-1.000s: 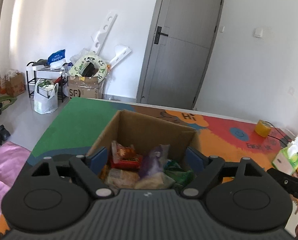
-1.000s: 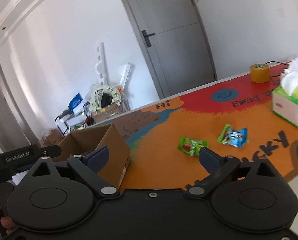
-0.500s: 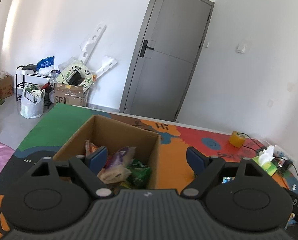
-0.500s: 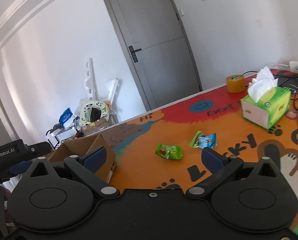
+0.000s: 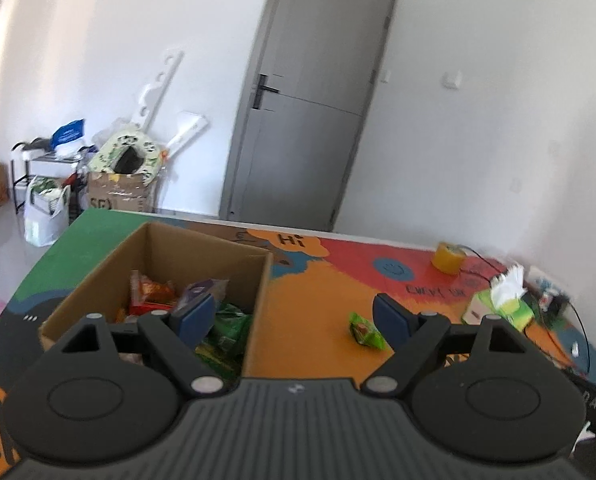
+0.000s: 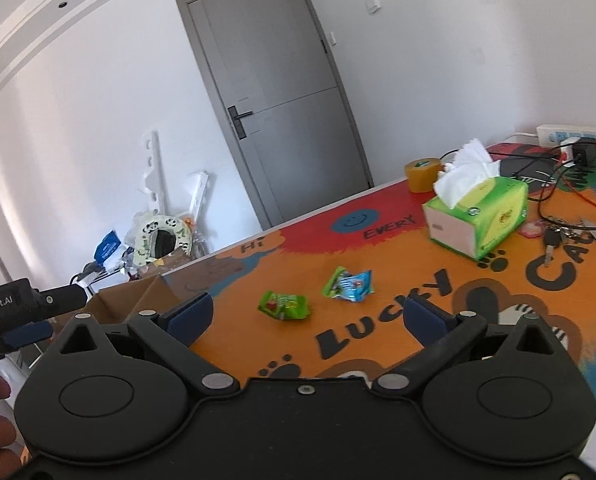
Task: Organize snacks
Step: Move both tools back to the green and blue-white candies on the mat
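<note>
An open cardboard box [image 5: 257, 300] [image 6: 137, 296] stands on the colourful table mat and holds several snack packets [image 5: 153, 292]. A green snack packet [image 5: 364, 330] [image 6: 283, 305] lies on the orange patch to the right of the box. A blue-and-green packet [image 6: 348, 285] lies a little further right. My left gripper [image 5: 293, 316] is open and empty, above the box's right wall. My right gripper [image 6: 310, 316] is open and empty, hanging short of the two loose packets.
A green tissue box [image 6: 478, 216] [image 5: 498, 304] and a roll of tape [image 6: 422, 174] [image 5: 448, 262] stand toward the far right. Keys [image 6: 554, 238], cables and a power strip [image 6: 570, 134] lie at the right edge. Beyond the table are a grey door [image 5: 310, 128] and floor clutter [image 5: 117, 176].
Both views have swung to the right. The box has slid left in each view, and the loose green packet has come into the left wrist view. Both grippers stay open.
</note>
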The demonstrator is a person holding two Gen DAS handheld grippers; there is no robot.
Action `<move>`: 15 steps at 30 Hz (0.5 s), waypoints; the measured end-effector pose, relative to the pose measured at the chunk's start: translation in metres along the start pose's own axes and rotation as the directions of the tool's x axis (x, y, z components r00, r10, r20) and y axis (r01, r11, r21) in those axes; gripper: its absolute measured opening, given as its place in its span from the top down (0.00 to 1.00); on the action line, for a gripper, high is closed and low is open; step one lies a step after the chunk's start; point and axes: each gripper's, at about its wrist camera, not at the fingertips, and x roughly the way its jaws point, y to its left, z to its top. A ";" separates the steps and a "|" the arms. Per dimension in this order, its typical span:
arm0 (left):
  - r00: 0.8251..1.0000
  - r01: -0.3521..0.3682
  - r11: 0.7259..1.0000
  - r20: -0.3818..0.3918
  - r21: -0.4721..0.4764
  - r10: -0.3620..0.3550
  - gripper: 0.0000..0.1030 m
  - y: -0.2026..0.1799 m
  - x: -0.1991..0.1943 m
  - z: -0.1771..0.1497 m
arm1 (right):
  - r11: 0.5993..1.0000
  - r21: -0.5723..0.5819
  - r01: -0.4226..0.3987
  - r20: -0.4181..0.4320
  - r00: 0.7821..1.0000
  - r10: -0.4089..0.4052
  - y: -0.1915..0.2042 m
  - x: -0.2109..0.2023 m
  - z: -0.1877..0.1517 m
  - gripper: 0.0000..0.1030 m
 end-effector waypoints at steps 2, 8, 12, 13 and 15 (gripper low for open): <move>1.000 0.016 1.000 -0.012 0.026 -0.016 0.17 -0.008 0.004 -0.002 | 1.000 0.005 0.000 -0.012 1.000 0.000 -0.007 0.002 0.000 0.00; 0.995 0.071 0.994 -0.080 0.087 -0.064 0.17 -0.033 0.025 -0.005 | 1.000 0.011 -0.016 -0.045 0.999 0.017 -0.021 0.011 0.002 0.00; 0.991 0.086 0.992 -0.110 0.095 -0.075 0.17 -0.042 0.037 -0.009 | 1.000 0.027 -0.014 -0.071 0.997 0.016 -0.029 0.023 0.006 0.00; 0.990 0.085 0.992 -0.117 0.098 -0.074 0.17 -0.044 0.040 -0.009 | 0.999 0.031 -0.011 -0.078 0.997 0.014 -0.031 0.027 0.007 0.00; 0.989 0.087 0.991 -0.131 0.099 -0.073 0.17 -0.046 0.049 -0.008 | 0.999 0.042 -0.011 -0.091 0.996 0.015 -0.036 0.033 0.010 0.00</move>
